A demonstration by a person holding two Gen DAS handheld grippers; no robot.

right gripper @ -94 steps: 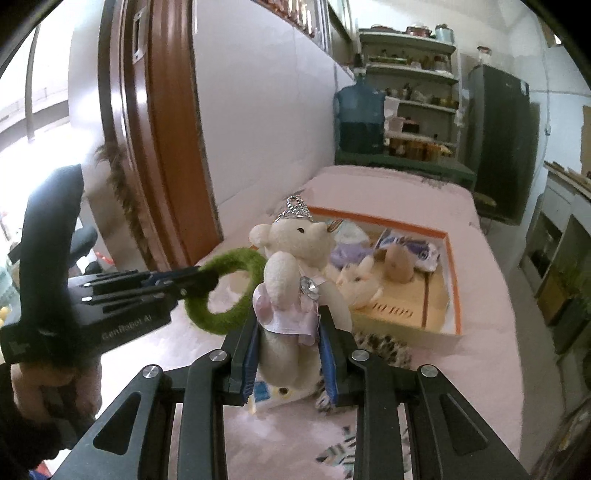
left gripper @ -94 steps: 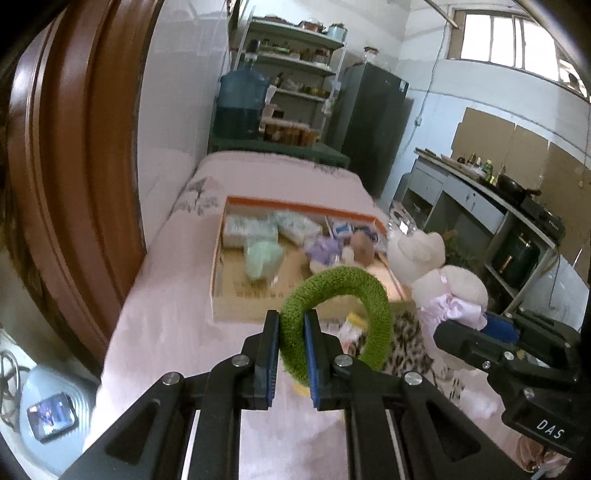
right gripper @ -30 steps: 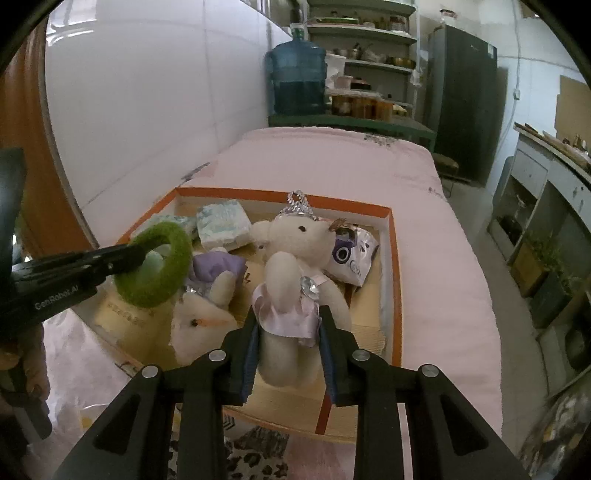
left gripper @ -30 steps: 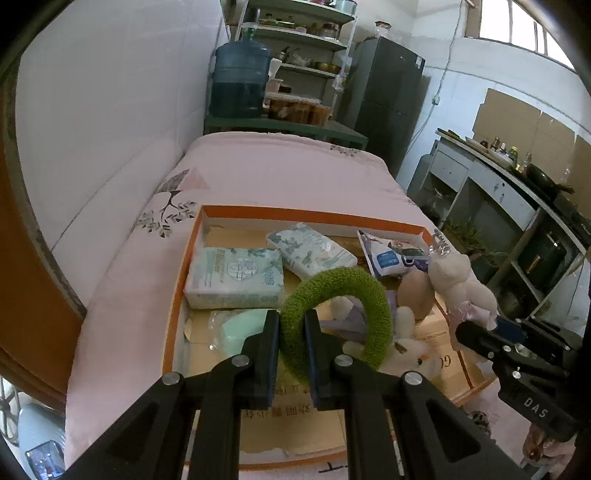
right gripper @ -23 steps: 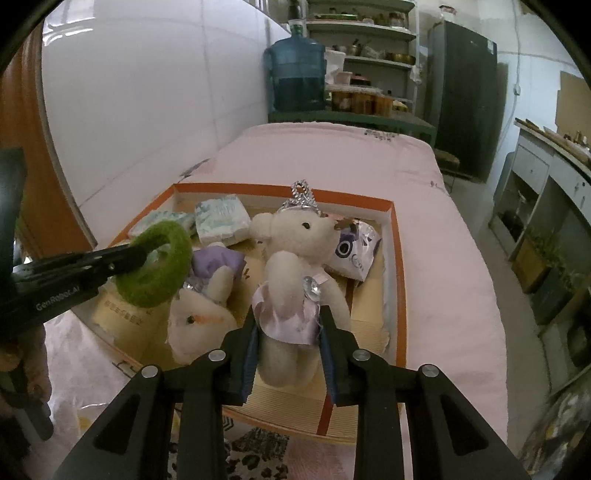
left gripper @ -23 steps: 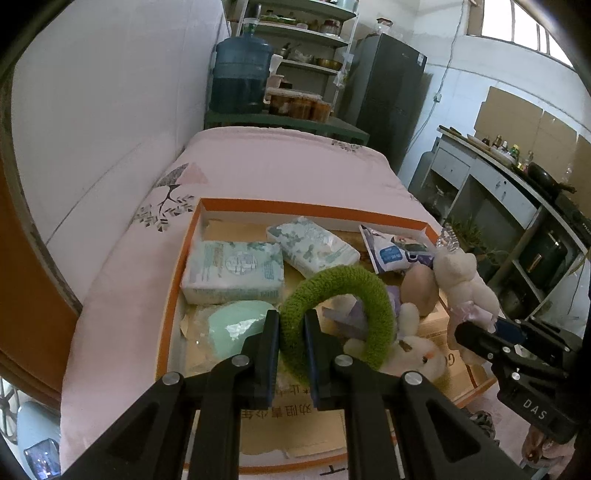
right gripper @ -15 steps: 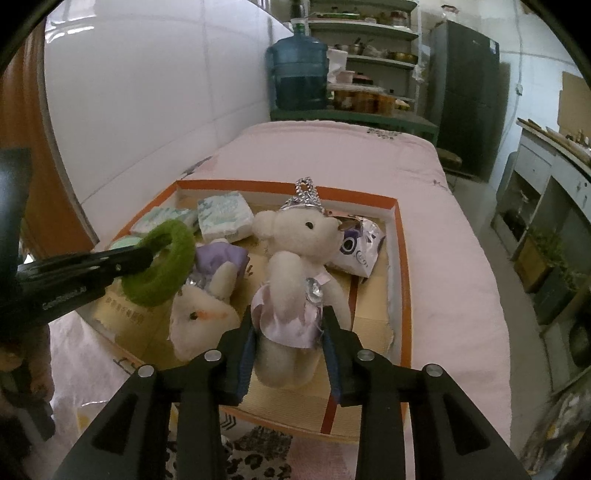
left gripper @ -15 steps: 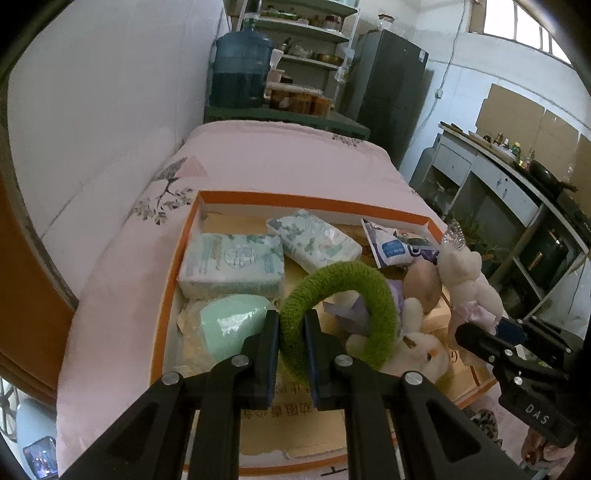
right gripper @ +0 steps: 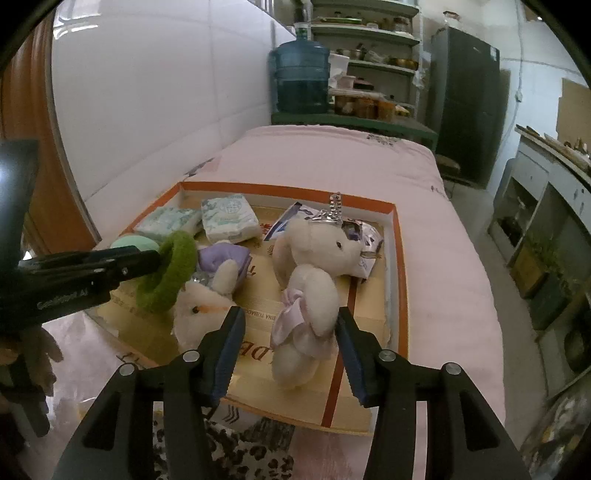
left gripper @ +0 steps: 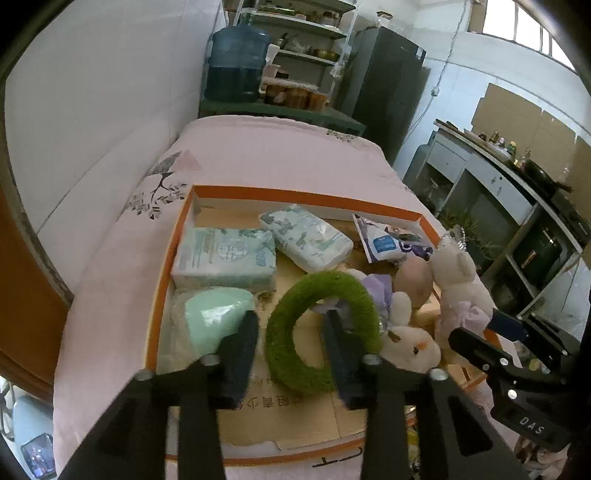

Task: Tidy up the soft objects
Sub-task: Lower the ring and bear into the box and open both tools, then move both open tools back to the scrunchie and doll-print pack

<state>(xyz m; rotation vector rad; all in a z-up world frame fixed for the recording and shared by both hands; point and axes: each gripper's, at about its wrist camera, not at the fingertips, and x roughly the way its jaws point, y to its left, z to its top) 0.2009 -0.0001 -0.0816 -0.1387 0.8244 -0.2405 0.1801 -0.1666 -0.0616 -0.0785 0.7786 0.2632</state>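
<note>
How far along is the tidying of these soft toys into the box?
Nearly done, it seems. Tissue packs and a white bunny already lie in the cardboard box. Both grippers' jaws are opening, letting the green ring and crowned bear into it. A leopard-print cloth remains outside.

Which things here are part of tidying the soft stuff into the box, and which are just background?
Part of the job:
- green ring
- crowned teddy bear
- white bunny plush
- tissue packs
- orange-edged box

Just lying about:
- water jug
- fridge
- shelves
- leopard-print cloth
</note>
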